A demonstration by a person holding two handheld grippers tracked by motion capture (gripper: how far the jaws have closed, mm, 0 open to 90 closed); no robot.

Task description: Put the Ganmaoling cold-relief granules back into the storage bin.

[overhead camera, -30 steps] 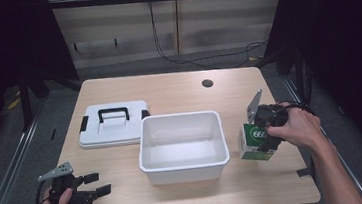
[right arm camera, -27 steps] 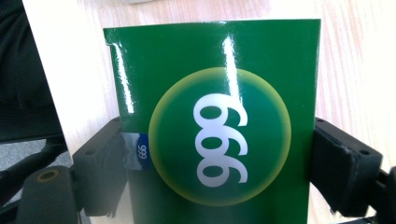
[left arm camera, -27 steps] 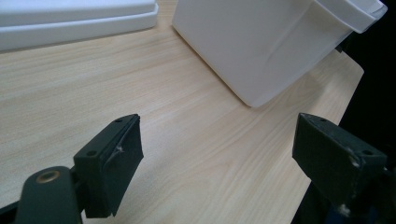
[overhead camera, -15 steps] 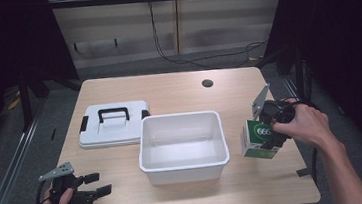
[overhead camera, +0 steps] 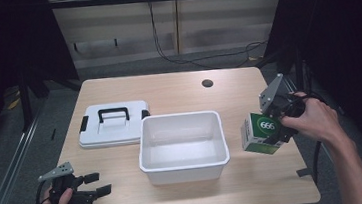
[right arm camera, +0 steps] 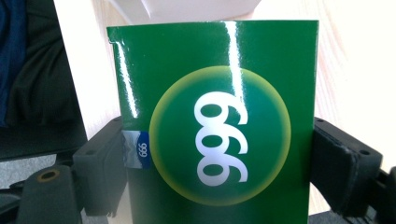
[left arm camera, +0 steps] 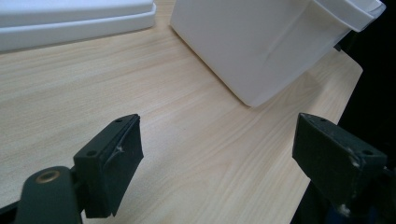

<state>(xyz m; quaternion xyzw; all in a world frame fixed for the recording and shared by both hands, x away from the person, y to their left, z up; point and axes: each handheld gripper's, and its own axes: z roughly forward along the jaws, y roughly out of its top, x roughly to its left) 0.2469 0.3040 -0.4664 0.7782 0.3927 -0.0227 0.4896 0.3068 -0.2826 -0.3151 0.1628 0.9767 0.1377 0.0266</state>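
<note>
Two grippers, one box held.
High view: right gripper [overhead camera: 277, 125] clamps the green box [overhead camera: 261, 133] at 3 o'clock of the bin [overhead camera: 184, 161]; left gripper [overhead camera: 95, 184], at the desk's [overhead camera: 178, 89] 7 o'clock, is apart. Left gripper view: jaws spread over bare wood. Right gripper view: jaws squeeze the box's sides.

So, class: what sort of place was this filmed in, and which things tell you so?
Probably a lab or workshop test station, not a home. A bare wooden table stands among dark frames with cables trailing behind it, and a person works with the left gripper and right gripper, both hand-held.
</note>
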